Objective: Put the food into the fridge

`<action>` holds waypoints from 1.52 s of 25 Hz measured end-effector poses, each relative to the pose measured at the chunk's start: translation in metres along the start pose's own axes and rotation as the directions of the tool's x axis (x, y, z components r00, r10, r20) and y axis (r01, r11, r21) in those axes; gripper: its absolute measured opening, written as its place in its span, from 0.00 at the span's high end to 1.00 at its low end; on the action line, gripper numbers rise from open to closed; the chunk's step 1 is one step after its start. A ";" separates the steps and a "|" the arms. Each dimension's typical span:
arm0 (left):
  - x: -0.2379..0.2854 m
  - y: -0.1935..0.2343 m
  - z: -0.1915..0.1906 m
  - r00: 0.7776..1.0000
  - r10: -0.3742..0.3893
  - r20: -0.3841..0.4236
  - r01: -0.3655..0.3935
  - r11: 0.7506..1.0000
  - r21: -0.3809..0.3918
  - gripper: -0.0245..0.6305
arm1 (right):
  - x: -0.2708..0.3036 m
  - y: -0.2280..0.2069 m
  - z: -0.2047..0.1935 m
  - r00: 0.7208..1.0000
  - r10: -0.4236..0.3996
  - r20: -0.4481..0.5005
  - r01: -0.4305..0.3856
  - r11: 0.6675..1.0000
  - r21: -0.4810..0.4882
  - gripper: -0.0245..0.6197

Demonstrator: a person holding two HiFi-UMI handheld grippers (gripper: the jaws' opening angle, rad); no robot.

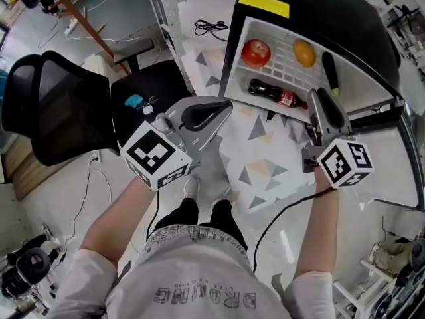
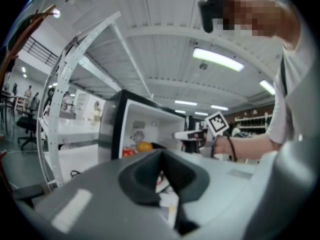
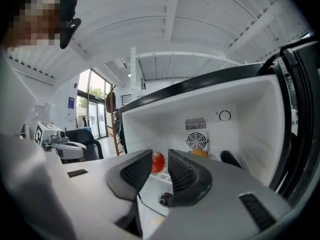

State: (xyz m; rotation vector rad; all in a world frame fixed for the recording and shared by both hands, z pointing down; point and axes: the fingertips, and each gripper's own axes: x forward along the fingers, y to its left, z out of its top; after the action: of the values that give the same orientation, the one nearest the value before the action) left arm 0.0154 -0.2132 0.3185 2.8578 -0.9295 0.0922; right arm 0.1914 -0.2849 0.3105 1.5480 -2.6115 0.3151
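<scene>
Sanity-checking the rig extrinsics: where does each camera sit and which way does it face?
Head view: on the person's head, steeply down at the open fridge; shows forearms, shirt, left gripper, right gripper.
Left gripper view: on that gripper, toward the fridge from its side; shows forearm, shirt.
Right gripper view: on that gripper, straight into the fridge; shows shirt.
Shared: both gripper views show apple, orange.
</scene>
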 end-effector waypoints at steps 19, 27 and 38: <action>-0.025 -0.029 0.020 0.997 -0.078 0.005 0.078 0.996 0.044 0.95 | -0.065 0.059 -0.007 0.999 0.015 0.035 -0.018 0.996 0.085 0.93; -0.030 -0.036 0.017 0.995 -0.100 0.002 0.100 0.994 0.043 0.95 | -0.085 0.076 -0.009 0.999 0.023 0.040 -0.027 0.993 0.114 0.94; -0.035 -0.043 0.012 0.995 -0.096 0.011 0.096 0.995 0.006 0.95 | -0.098 0.086 -0.017 0.999 0.032 0.038 -0.037 0.988 0.148 0.95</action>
State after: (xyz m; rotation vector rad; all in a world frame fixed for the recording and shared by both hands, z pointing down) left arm 0.0128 -0.1607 0.2990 2.9051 -0.7936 0.0682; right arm 0.1632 -0.1576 0.2982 1.5665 -2.7007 0.5008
